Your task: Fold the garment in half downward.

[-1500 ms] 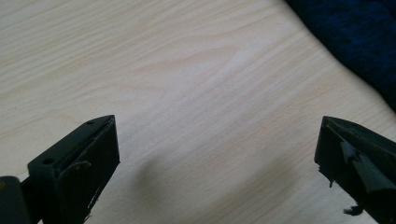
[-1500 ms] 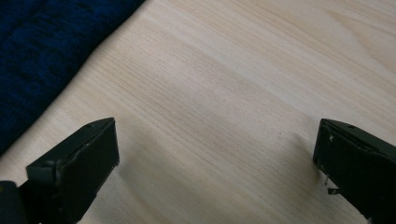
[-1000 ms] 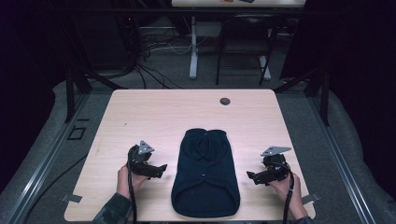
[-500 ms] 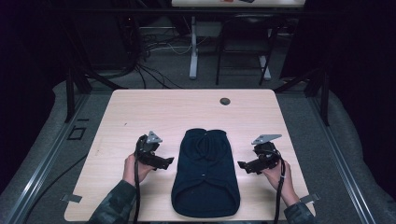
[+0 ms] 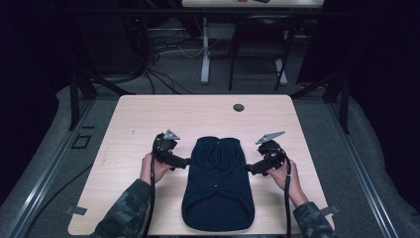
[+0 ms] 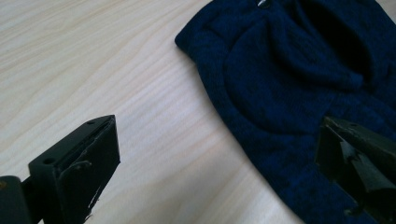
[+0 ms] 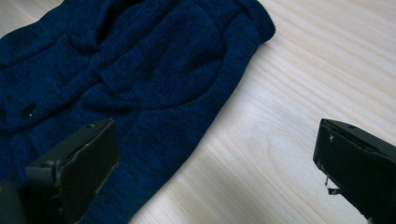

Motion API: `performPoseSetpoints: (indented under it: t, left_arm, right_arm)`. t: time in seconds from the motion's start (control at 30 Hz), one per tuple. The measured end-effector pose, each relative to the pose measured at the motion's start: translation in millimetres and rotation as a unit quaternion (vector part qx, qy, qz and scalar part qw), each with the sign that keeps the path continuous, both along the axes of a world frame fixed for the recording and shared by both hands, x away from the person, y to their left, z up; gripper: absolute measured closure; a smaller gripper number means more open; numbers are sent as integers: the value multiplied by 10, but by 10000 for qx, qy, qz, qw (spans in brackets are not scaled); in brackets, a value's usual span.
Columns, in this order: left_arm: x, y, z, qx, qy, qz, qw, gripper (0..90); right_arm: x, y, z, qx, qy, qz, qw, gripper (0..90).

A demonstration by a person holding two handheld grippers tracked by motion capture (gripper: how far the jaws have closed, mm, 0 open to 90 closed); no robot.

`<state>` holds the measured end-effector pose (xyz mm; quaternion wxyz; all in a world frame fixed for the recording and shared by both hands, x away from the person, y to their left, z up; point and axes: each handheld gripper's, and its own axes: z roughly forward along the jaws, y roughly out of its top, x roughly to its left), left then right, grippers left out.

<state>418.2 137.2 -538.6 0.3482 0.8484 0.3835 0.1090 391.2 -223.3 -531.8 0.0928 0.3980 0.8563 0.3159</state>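
Observation:
A dark navy knitted garment (image 5: 218, 183) lies folded flat in the middle of the pale wooden table (image 5: 148, 119), long side running toward me. My left gripper (image 5: 187, 161) is at the garment's left edge, jaws wide open. In the left gripper view one jaw is over the knit (image 6: 289, 70) and the other over bare wood. My right gripper (image 5: 249, 170) is at the garment's right edge, also open. In the right gripper view its left jaw is over the knit (image 7: 140, 70), its right jaw over wood. Neither holds anything.
A small dark round disc (image 5: 238, 107) sits in the tabletop near the far edge. Bare wood lies to the left and right of the garment and behind it. Cables and metal table legs (image 5: 205, 54) stand on the floor beyond the table.
Both grippers moved inward and a little forward from the table's sides until their open jaws reached the garment's left and right edges. The garment has not moved.

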Motion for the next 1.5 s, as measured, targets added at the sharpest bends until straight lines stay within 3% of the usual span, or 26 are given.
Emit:
performPoseSetpoints:
  t: [0.17,0.53,0.63,0.67,0.7,0.77,0.93,1.0,1.1,1.17,1.27,1.37,1.4,1.5]
  left_arm:
    - [129,-78,10,-115,85,-9,9999,4]
    - [430,-262,-67,-80,294,24,9995,2]
    - [508,-319,-89,-7,334,44,9994,5]
    - [537,-341,-98,39,355,51,9993,7]
    - [570,-359,-105,92,344,53,9994,13]
    - [629,-399,-111,216,397,38,9990,22]
    - [723,-525,-96,270,365,42,9990,33]
    - [752,-582,-117,285,377,134,9988,64]
    - [776,-654,-155,398,399,176,9983,160]
    - [786,-677,-178,446,417,186,9980,169]
    - [797,-677,-211,423,491,184,9977,235]
    - [797,-670,-235,363,570,102,9977,277]
    - [794,-673,-243,318,586,88,9977,305]
    - [787,-685,-254,305,567,24,9979,375]
  right_arm:
    - [123,31,-16,29,97,-57,9999,0]
    - [400,180,-23,24,209,-10,9998,10]
    - [492,223,-35,102,265,-56,9996,81]
    - [519,236,-32,135,259,-110,9995,178]
    - [551,250,-35,216,281,-134,9993,212]
    - [632,268,-40,386,420,-196,9982,241]
    - [796,341,-38,308,337,-374,9983,303]
    - [849,386,-62,298,426,-412,9978,327]
    - [918,470,-124,69,512,-429,9977,397]
    - [929,488,-144,78,530,-448,9976,407]
    - [951,518,-193,-30,604,-448,9972,447]
    - [940,534,-213,15,600,-488,9970,460]
    - [941,527,-207,-90,611,-425,9972,472]
    - [936,535,-221,-137,627,-383,9972,510]
